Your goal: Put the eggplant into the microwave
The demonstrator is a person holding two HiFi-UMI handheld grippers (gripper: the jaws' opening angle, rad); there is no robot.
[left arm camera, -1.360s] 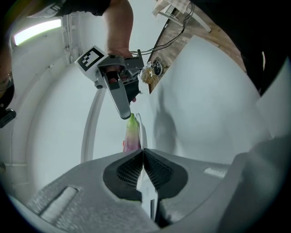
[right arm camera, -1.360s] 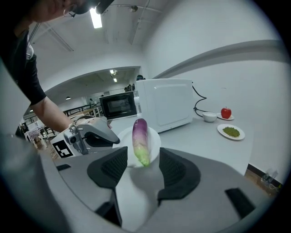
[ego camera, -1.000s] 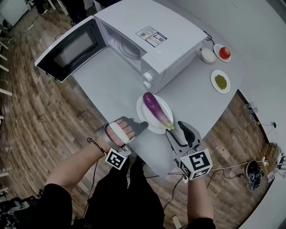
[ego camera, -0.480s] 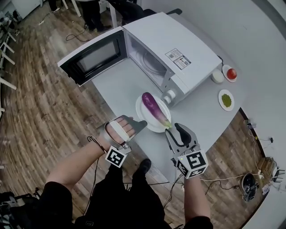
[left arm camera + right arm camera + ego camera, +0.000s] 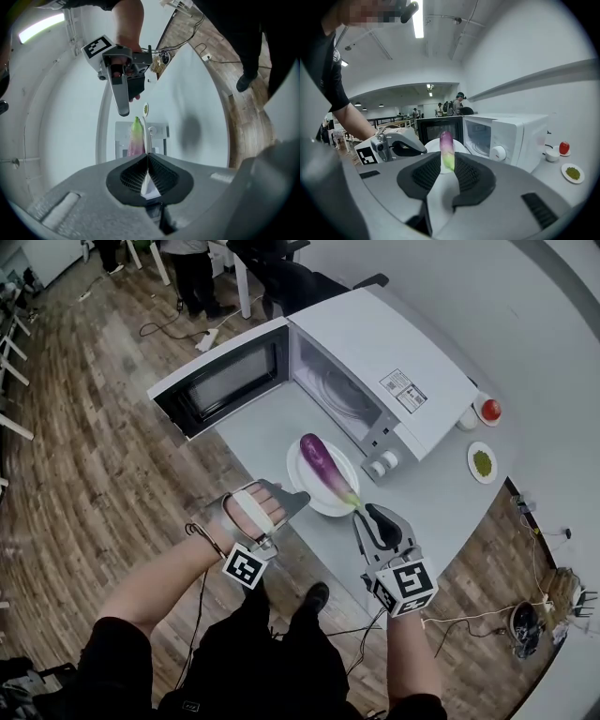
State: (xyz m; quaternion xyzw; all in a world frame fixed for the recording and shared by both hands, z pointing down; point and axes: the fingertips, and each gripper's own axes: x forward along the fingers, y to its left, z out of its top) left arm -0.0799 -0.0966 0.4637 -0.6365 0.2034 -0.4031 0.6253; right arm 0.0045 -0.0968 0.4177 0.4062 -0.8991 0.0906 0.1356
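A purple eggplant (image 5: 323, 465) with a green stem end lies on a white plate (image 5: 302, 474) in front of the microwave's (image 5: 394, 362) open cavity. The microwave door (image 5: 220, 381) is swung wide to the left. My left gripper (image 5: 298, 502) is turned on its side and shut on the plate's left rim, which shows as a thin white edge between its pads (image 5: 148, 157). My right gripper (image 5: 364, 517) has just been closing. The eggplant's green stem end (image 5: 448, 164) sits between its pads and touches both. The plate lies just beneath it.
To the right of the microwave stand a small white bowl (image 5: 467, 418), a dish with a tomato (image 5: 489, 410) and a dish of green bits (image 5: 482, 463). The table's near edge runs just under both grippers. People and chairs stand beyond the table at the top.
Plate, eggplant and both grippers have shifted from in front of the control panel to in front of the open cavity. The right jaws have narrowed from wide open onto the stem end.
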